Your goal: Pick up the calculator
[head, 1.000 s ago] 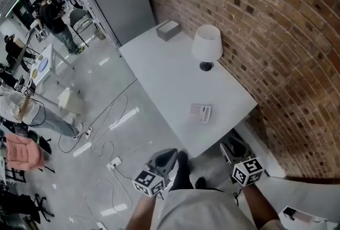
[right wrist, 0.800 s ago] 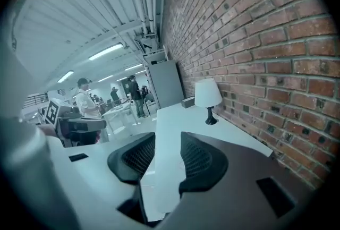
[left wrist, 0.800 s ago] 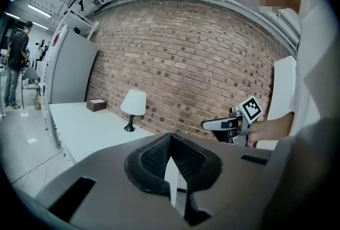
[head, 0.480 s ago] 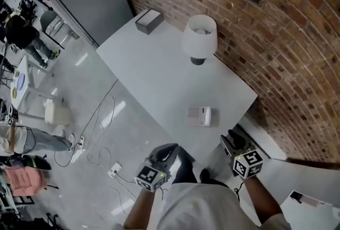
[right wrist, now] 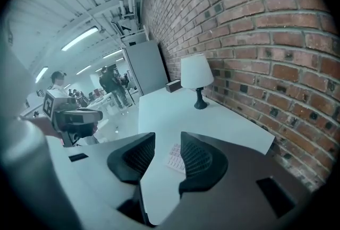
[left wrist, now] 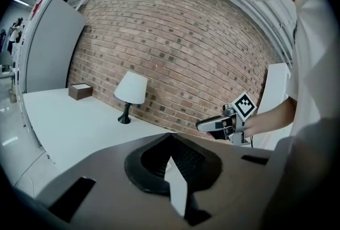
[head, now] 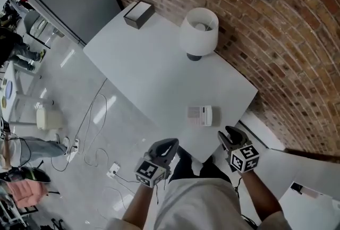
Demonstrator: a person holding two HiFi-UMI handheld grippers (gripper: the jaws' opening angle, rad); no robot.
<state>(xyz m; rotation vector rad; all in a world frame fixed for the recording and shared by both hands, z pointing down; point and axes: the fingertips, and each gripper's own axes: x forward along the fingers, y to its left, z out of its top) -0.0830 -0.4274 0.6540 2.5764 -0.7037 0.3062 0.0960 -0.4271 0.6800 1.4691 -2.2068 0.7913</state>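
Observation:
The calculator (head: 200, 115) is small and pale grey, lying flat on the white table (head: 154, 75) near its front corner. My right gripper (head: 227, 134) hovers just off that corner, right of the calculator and apart from it. In the right gripper view its jaws (right wrist: 168, 137) stand open, with the calculator (right wrist: 175, 156) showing in the gap farther ahead. My left gripper (head: 168, 145) is below the table's near edge, left of the calculator. In the left gripper view (left wrist: 170, 138) its tips meet, with nothing held.
A white table lamp (head: 198, 32) stands by the brick wall (head: 276, 37). A dark box (head: 138, 14) sits at the table's far corner. Cables and a power strip (head: 113, 172) lie on the floor at left, and people stand far off.
Both grippers have moved forward and down toward the table's front corner. They are closer to the calculator, which has not moved.

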